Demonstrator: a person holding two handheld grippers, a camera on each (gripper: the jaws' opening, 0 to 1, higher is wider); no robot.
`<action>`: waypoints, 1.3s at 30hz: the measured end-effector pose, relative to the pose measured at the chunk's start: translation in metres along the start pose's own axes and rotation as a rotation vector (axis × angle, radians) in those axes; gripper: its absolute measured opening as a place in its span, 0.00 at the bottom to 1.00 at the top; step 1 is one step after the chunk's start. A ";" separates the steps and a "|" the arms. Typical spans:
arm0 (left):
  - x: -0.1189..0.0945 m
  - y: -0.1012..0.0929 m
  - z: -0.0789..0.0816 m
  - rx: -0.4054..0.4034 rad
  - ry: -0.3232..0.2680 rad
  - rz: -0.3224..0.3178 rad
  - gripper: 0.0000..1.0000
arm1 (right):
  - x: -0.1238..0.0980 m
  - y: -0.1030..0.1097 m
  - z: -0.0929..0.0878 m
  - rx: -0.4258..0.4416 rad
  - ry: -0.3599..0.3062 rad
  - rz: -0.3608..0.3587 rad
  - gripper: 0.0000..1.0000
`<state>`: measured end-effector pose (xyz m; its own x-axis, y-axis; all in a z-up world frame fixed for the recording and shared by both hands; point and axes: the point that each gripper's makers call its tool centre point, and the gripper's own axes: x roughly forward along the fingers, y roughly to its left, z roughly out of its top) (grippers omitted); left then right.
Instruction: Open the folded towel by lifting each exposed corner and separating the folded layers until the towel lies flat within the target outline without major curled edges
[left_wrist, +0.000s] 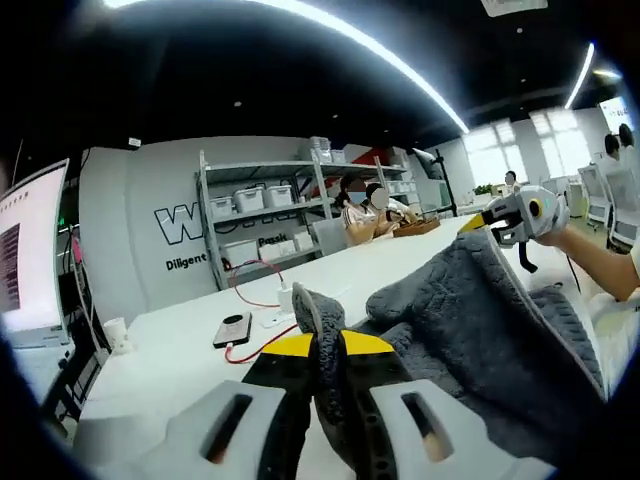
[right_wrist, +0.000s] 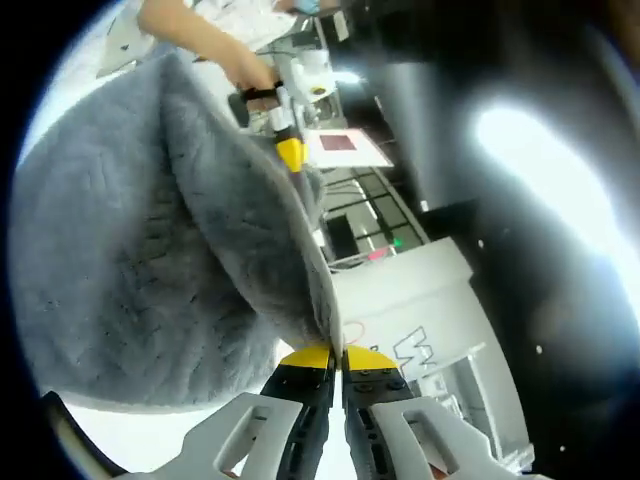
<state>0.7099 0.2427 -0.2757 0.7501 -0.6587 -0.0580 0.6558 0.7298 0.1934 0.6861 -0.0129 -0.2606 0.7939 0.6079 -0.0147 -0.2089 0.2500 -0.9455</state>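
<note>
So the left gripper (left_wrist: 318, 345) pinches a corner of the fluffy grey towel (left_wrist: 470, 320), held up over the white table (left_wrist: 190, 350) (phone (left_wrist: 232, 329) charging there), while the right gripper (right_wrist: 335, 358) clamps another thick edge, probably a corner.

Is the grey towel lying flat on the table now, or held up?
Held up: the towel hangs stretched between the left gripper and right gripper, both pinching its edge.
</note>
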 end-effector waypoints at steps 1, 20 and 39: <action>-0.002 0.002 -0.001 0.002 0.000 0.003 0.08 | 0.000 -0.001 -0.002 -0.009 0.007 0.000 0.00; -0.044 -0.022 0.041 0.293 -0.035 0.079 0.08 | -0.020 0.005 -0.001 -0.020 0.037 0.125 0.00; -0.036 0.000 0.074 0.220 -0.097 0.046 0.04 | -0.071 -0.007 -0.040 0.174 0.135 0.020 0.00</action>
<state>0.6769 0.2530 -0.2008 0.7603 -0.6478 0.0480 0.5787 0.7091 0.4029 0.6536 -0.0882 -0.2659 0.8553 0.5107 -0.0876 -0.3115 0.3718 -0.8745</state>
